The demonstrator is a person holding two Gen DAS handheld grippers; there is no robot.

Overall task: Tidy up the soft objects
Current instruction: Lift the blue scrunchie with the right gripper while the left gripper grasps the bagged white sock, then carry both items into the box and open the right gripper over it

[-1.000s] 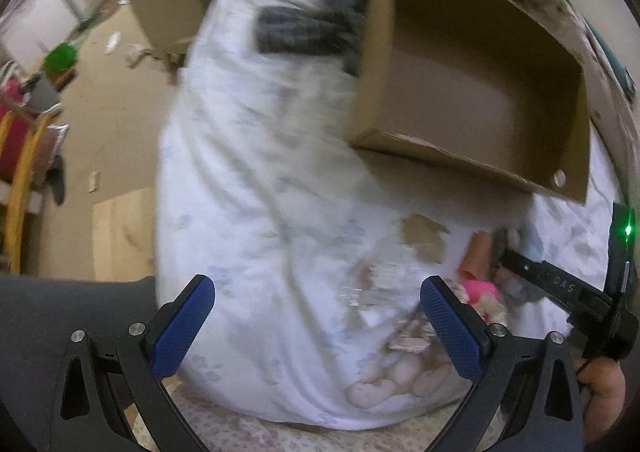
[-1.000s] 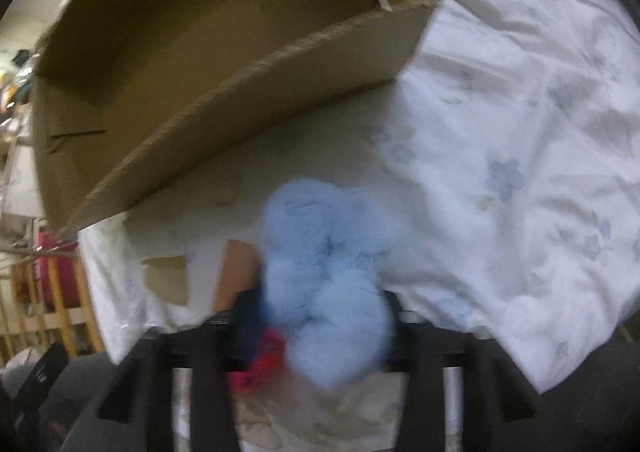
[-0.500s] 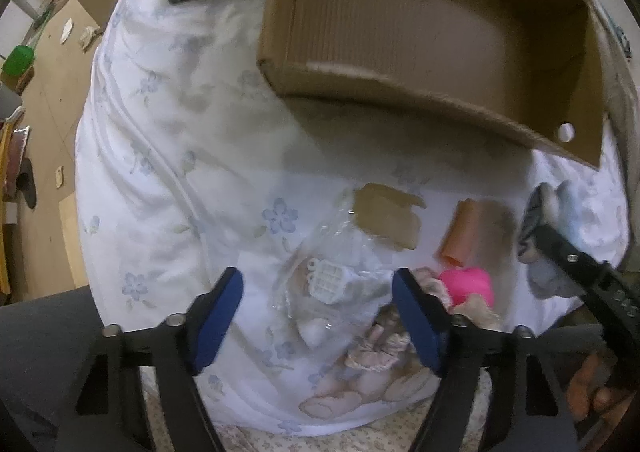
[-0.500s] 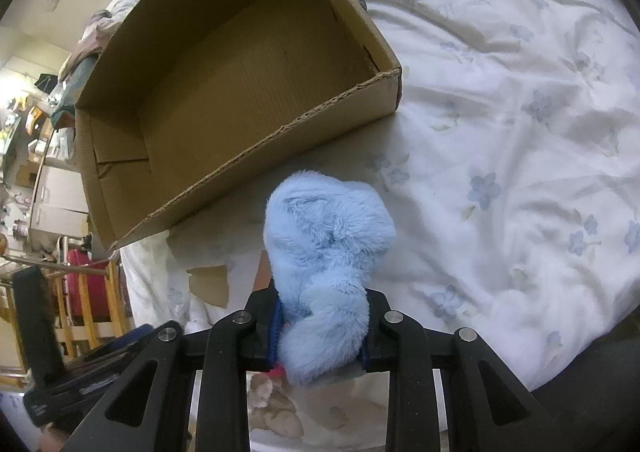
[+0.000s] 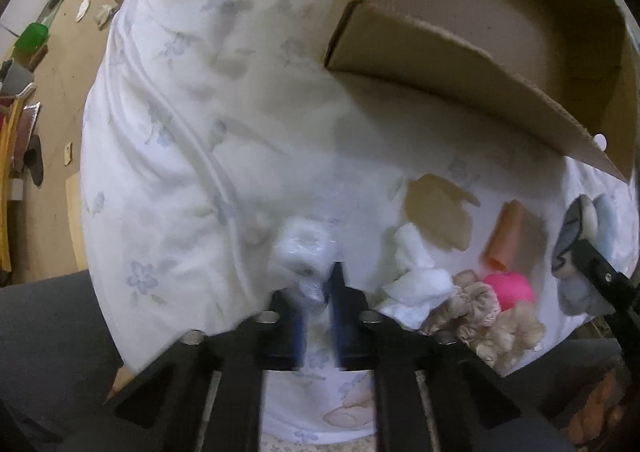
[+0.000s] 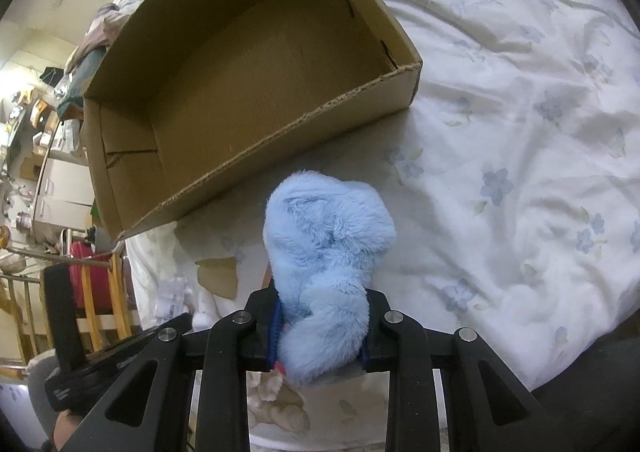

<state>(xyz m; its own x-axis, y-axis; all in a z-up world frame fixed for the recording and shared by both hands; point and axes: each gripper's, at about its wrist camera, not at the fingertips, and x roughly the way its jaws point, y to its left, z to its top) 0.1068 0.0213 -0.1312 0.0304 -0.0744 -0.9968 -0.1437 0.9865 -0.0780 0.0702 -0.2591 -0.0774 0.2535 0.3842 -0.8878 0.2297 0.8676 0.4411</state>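
Left wrist view: the left gripper (image 5: 318,292) is pinched nearly closed on a crinkly clear plastic bag (image 5: 302,252) near the bed's (image 5: 168,124) front edge; the thin film could slip free when lifted. The cardboard box (image 5: 460,48) looks empty.

Right wrist view: the right gripper (image 6: 320,328) is clamped on a blue plush toy (image 6: 326,248) just short of the box, whose near wall could snag the dangling fur.
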